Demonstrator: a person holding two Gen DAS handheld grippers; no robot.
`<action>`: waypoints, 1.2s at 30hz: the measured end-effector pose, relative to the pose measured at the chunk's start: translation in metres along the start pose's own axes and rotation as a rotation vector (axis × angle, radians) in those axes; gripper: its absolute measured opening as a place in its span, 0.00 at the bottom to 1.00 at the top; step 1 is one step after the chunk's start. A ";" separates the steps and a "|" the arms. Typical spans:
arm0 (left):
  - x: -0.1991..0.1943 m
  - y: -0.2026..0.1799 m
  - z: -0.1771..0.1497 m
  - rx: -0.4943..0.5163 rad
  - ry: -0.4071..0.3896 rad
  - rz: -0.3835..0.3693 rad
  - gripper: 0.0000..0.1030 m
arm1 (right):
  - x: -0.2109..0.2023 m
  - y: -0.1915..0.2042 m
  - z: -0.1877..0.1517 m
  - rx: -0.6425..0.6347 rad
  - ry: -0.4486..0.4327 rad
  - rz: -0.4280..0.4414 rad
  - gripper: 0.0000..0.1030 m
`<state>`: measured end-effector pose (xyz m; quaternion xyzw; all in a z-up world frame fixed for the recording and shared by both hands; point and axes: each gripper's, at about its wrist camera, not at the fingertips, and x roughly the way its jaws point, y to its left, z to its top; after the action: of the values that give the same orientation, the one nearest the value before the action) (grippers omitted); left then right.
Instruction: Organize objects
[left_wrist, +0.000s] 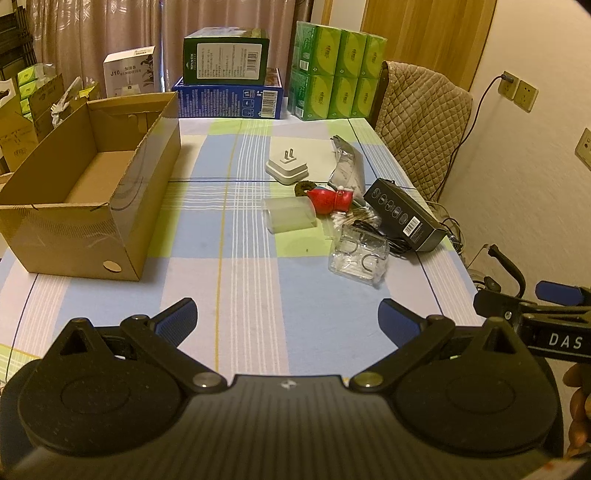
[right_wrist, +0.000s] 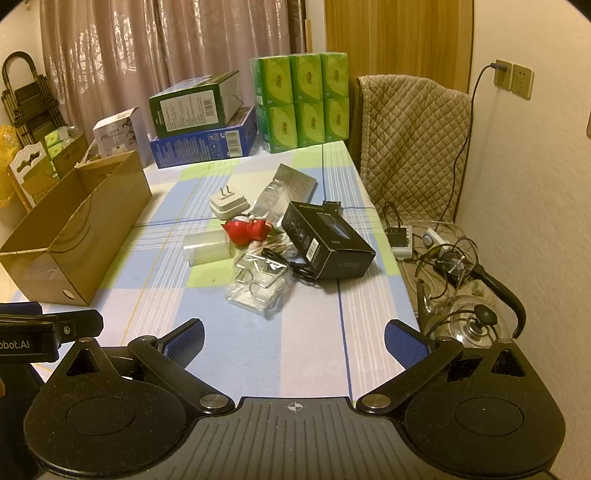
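**Both grippers spread above the checked cloth, box waiting at the left**

My left gripper (left_wrist: 286, 317) hangs over the near end of the table (left_wrist: 229, 295) with its blue ribbed pads (left_wrist: 177, 319) spread wide and nothing between them. My right gripper (right_wrist: 293, 341) is the same: fingers fully apart, pinching nothing.

The cardboard box (left_wrist: 122, 206) sits at the left of the frame, open-topped, long and rectangular, with plain brown corrugated walls and a round punch hole low on its near end. What I can see of its floor is bare.

The things to sort lie in a loose heap right of centre. A white plug adapter (left_wrist: 286, 168) with rounded corners lies prongs up. Nearer me, a frosted plastic case (left_wrist: 290, 218) lies on its side, touching a glossy red figurine (left_wrist: 328, 201). A crinkled silver foil pouch (left_wrist: 345, 162) stretches behind them. A long matte black carton (left_wrist: 404, 218) with a barcode label sits at the right edge, a thin black cable (right_wrist: 291, 264) beside it. Closest to me is a clear hard plastic box (left_wrist: 358, 254), square-sided, holding thin wire-like pieces I cannot identify.
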<state>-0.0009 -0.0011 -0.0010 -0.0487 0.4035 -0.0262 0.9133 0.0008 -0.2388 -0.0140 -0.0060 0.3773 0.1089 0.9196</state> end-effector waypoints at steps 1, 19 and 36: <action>0.000 0.000 0.000 0.000 0.000 -0.001 1.00 | 0.000 0.000 -0.001 0.000 0.001 0.001 0.98; 0.001 -0.001 -0.002 -0.004 0.003 -0.005 1.00 | 0.002 -0.002 -0.002 0.004 0.004 0.003 0.98; 0.008 -0.005 0.005 0.014 -0.003 -0.024 0.99 | 0.008 -0.020 0.012 -0.005 -0.006 -0.009 0.98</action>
<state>0.0078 -0.0069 -0.0027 -0.0472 0.4014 -0.0401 0.9138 0.0189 -0.2556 -0.0128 -0.0095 0.3741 0.1054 0.9213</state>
